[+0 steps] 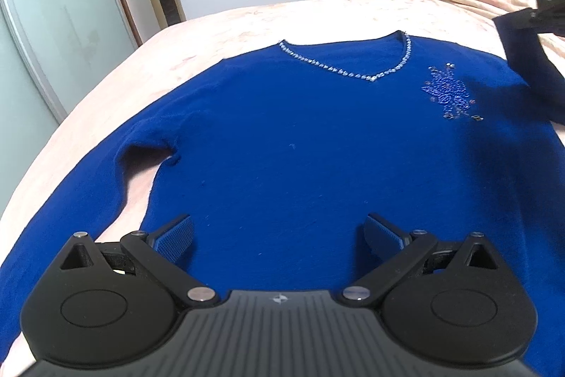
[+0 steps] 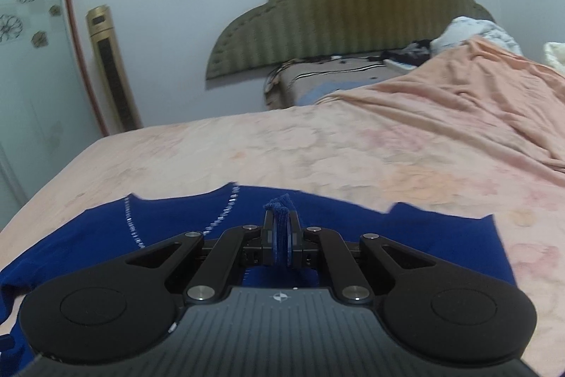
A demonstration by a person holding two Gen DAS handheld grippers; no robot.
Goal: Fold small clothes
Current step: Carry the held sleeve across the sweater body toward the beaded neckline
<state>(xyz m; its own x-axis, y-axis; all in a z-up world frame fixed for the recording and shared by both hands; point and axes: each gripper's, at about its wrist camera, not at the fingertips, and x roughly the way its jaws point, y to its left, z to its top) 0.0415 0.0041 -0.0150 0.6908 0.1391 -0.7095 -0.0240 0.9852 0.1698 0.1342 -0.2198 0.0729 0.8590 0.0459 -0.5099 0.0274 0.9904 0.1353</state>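
A blue sweater (image 1: 300,136) with a beaded V-neck and a beaded flower on the chest lies flat, front up, on the pink bed (image 1: 219,23). My left gripper (image 1: 279,235) is open and empty, hovering over the sweater's lower body. My right gripper (image 2: 281,232) is shut on a fold of the sweater's blue fabric (image 2: 280,205), lifted above the garment (image 2: 88,235). In the left wrist view the right gripper (image 1: 547,9) shows at the right edge holding the raised sleeve (image 1: 526,59).
A green padded headboard (image 2: 353,6) stands at the far end with a pillow and loose items (image 2: 353,69) below it. A rumpled peach blanket (image 2: 476,101) covers the right side. A gold tower fan (image 2: 111,69) and a glass door (image 1: 35,23) stand left.
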